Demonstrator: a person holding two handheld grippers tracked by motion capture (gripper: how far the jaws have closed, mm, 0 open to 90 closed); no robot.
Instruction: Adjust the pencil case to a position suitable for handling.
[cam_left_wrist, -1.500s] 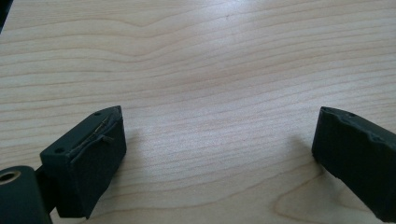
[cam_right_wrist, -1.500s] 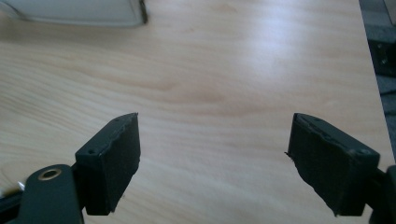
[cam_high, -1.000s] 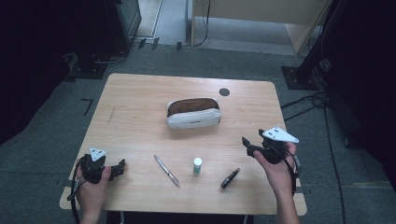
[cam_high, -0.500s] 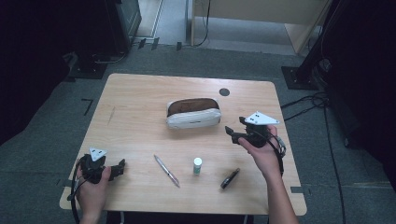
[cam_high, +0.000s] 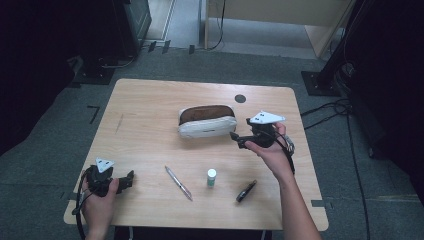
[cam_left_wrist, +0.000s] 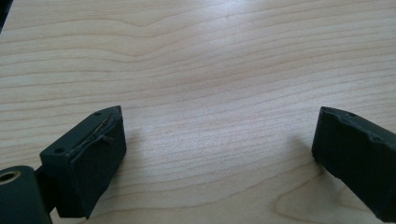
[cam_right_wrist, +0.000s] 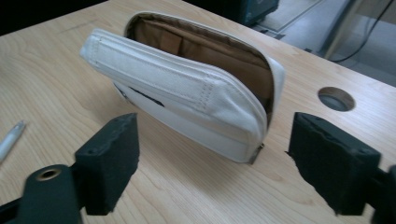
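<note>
High view: your right claw (cam_high: 239, 139) hovers wide beside the pouch (cam_high: 207, 121) at mid-surface; a low approach could shove it away. Left gripper view: that claw (cam_left_wrist: 212, 154) gapes wide, idle. Right gripper view: the pouch's soft rim (cam_right_wrist: 196, 32) may fold when pinched.

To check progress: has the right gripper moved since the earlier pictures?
Yes. The right gripper moved left and away from the person, toward the open pouch, now near its right end.
</note>
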